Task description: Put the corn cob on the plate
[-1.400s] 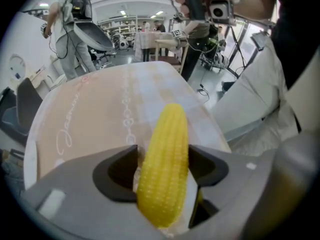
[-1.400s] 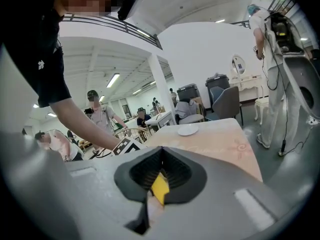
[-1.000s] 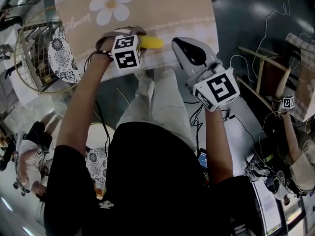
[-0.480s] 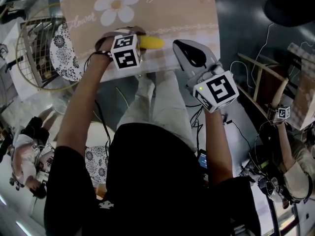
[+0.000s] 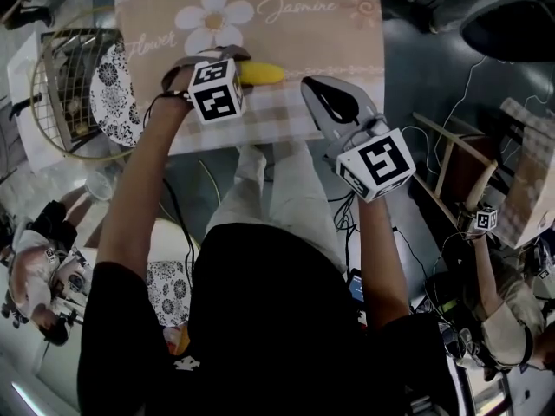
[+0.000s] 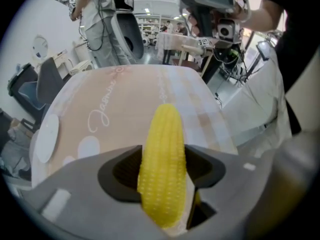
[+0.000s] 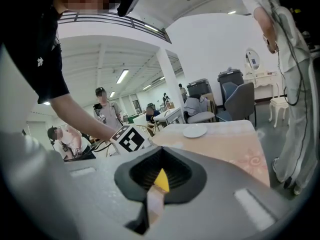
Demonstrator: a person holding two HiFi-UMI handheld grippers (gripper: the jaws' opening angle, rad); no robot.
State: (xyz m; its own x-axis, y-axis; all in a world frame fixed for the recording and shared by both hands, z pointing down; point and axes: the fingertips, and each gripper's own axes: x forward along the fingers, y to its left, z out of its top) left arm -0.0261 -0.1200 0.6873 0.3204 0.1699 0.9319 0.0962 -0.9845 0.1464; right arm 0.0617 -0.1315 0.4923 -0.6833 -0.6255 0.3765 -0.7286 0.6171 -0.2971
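Corn cob (image 5: pixel 260 73), yellow, knobbly, tapered, in pinch of left hand-held gripper (image 6: pixel 164 154); right hand-held gripper (image 7: pixel 160 171), smooth grey jaws together.

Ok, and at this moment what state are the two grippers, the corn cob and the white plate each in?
Left gripper: shut on the corn cob.
Corn cob: held, with its tip sticking out past the jaws.
Right gripper: shut, with nothing between the jaws.
White plate: empty, lying flat on the tablecloth.

Plate (image 6: pixel 44 138) on table (image 6: pixel 150 91), likely beyond corn cob (image 6: pixel 162 169)
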